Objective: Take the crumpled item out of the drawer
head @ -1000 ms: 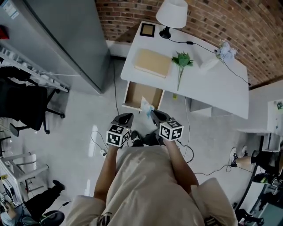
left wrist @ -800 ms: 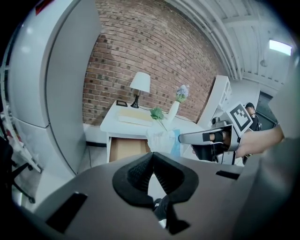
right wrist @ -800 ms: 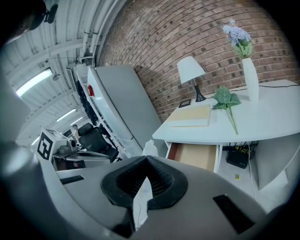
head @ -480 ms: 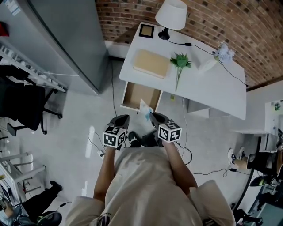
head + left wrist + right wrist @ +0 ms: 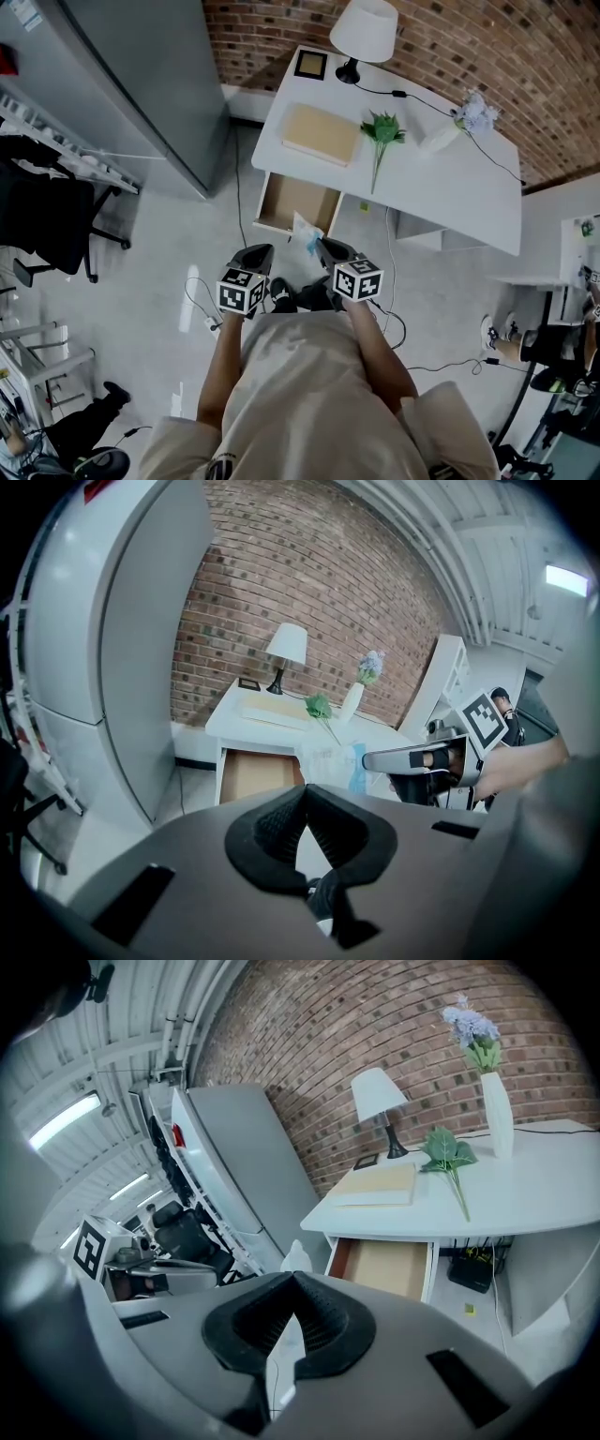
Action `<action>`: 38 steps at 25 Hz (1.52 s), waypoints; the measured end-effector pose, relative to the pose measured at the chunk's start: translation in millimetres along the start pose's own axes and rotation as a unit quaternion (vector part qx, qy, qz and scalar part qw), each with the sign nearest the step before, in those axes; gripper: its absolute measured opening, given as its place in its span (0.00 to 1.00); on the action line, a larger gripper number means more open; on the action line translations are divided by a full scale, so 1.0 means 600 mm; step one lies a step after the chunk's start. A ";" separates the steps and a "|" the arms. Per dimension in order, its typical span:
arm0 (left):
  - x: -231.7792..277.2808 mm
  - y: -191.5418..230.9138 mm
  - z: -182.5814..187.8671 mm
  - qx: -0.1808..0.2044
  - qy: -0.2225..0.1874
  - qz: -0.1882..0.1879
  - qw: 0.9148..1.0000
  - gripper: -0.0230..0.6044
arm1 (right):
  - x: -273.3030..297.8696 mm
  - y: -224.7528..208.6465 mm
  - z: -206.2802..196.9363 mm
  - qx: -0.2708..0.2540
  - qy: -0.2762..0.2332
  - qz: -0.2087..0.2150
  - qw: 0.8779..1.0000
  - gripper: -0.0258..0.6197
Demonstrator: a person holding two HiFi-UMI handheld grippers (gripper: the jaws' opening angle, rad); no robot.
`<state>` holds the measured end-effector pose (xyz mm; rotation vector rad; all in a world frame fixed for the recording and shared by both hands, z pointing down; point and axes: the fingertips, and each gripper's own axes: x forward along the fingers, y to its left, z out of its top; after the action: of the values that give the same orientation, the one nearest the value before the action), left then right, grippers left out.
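The crumpled item (image 5: 306,232), a white wad of thin plastic with a blue patch, hangs in the air in front of the open drawer (image 5: 265,202). My right gripper (image 5: 322,245) is shut on it. In the right gripper view a white tip of the item (image 5: 294,1258) sticks up past the closed pads. The left gripper view shows the item (image 5: 336,761) at the end of the right gripper's fingers (image 5: 403,758). My left gripper (image 5: 265,250) is beside it, shut and holding nothing. The drawer (image 5: 386,1267) shows a bare brown bottom.
The white desk (image 5: 441,187) carries a lamp (image 5: 364,33), a small picture frame (image 5: 310,65), a tan pad (image 5: 322,134), a green sprig (image 5: 382,131) and a vase of flowers (image 5: 459,120). A tall grey cabinet (image 5: 141,84) stands to the left. Cables (image 5: 199,300) lie on the floor.
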<state>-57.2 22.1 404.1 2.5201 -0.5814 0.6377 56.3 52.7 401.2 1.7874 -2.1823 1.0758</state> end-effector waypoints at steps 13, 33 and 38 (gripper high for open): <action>0.015 0.003 0.010 0.007 0.006 0.002 1.000 0.06 | -0.005 -0.027 0.003 0.003 0.000 -0.025 1.000 0.08; 0.005 0.001 0.002 0.008 0.015 -0.009 1.000 0.06 | 0.001 -0.025 -0.007 -0.001 0.011 -0.040 0.999 0.08; 0.009 -0.002 -0.003 0.010 0.017 -0.015 1.000 0.06 | -0.001 -0.029 -0.014 0.002 0.012 -0.044 0.999 0.08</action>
<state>-52.8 22.6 407.7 2.5267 -0.5270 0.6786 69.4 57.1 414.8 1.8433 -2.0679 1.0777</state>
